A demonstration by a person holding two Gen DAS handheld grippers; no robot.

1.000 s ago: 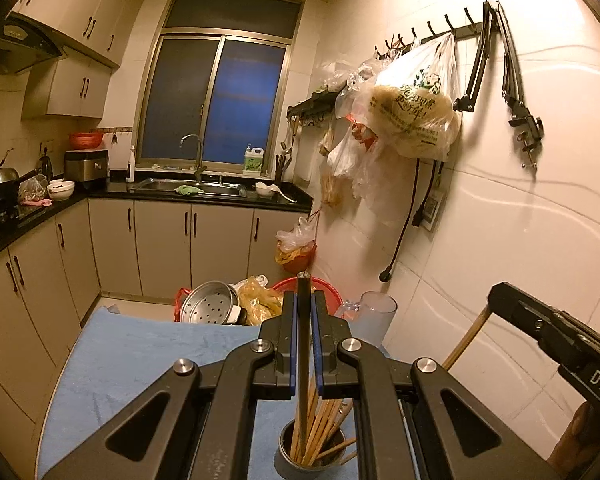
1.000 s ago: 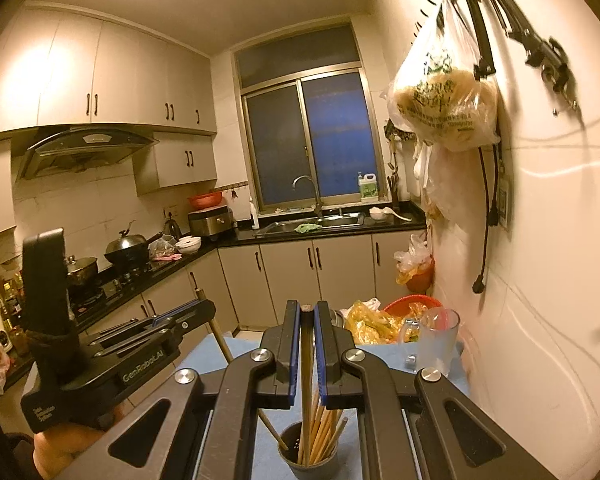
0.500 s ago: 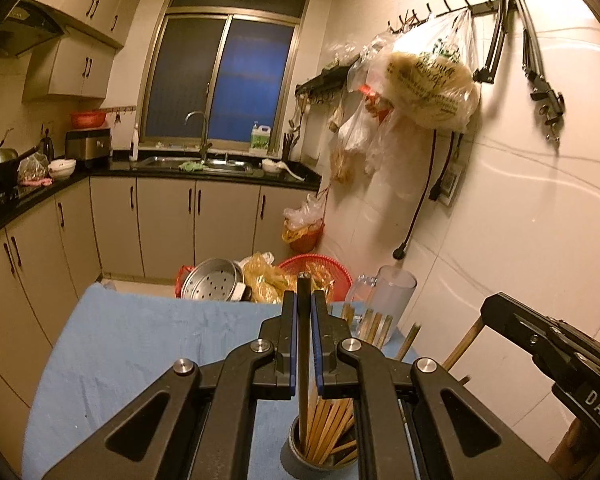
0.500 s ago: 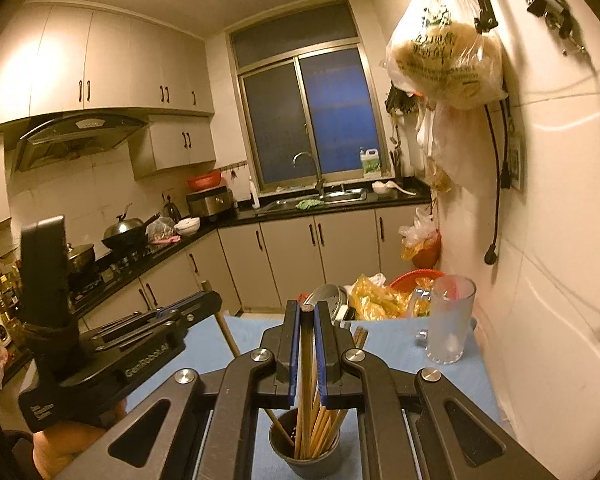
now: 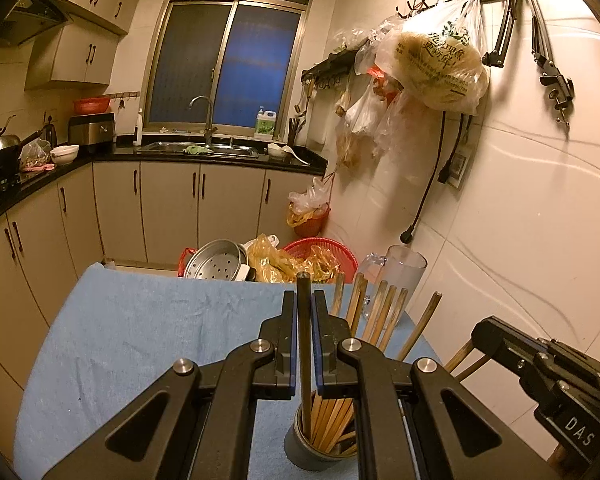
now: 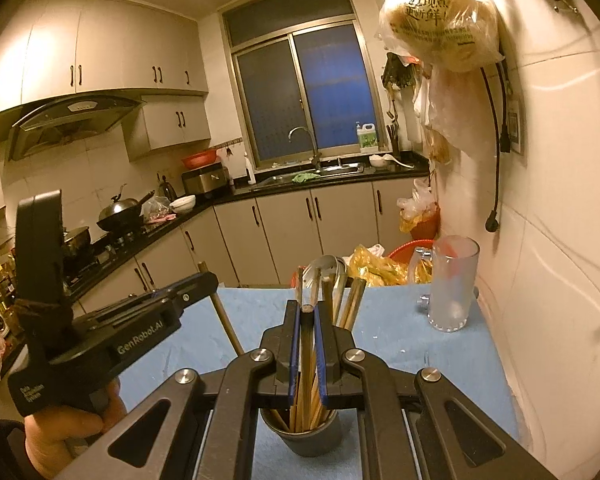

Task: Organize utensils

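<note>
Left wrist view: the left gripper (image 5: 304, 308) has its jaws clamped on one dark chopstick (image 5: 303, 340), held upright with its lower end inside the grey utensil cup (image 5: 300, 446). The cup stands near the near edge of the blue-clothed table (image 5: 140, 344), toward its right side. It is packed with wooden chopsticks (image 5: 332, 424); about seven tops rise past the gripper's right finger, though an exact count of the bundle cannot be made. One clear glass mug (image 5: 404, 276) stands at the far right corner of the table. The right gripper's body (image 5: 540, 372) enters from the lower right, with a wooden stick end showing beneath it.

Right wrist view: the right gripper (image 6: 307, 316) is closed on one wooden chopstick (image 6: 307, 344) that runs down into the same utensil cup (image 6: 308, 438) at the near edge. Behind its fingers a metal spoon bowl (image 6: 326, 272) and several stick tops show. The left gripper (image 6: 140, 328), carried in a hand (image 6: 68, 432), reaches in from the left with its chopstick (image 6: 220, 308) slanting toward the cup. The glass mug (image 6: 454, 284) stands by the table's right edge, near the far corner.
</note>
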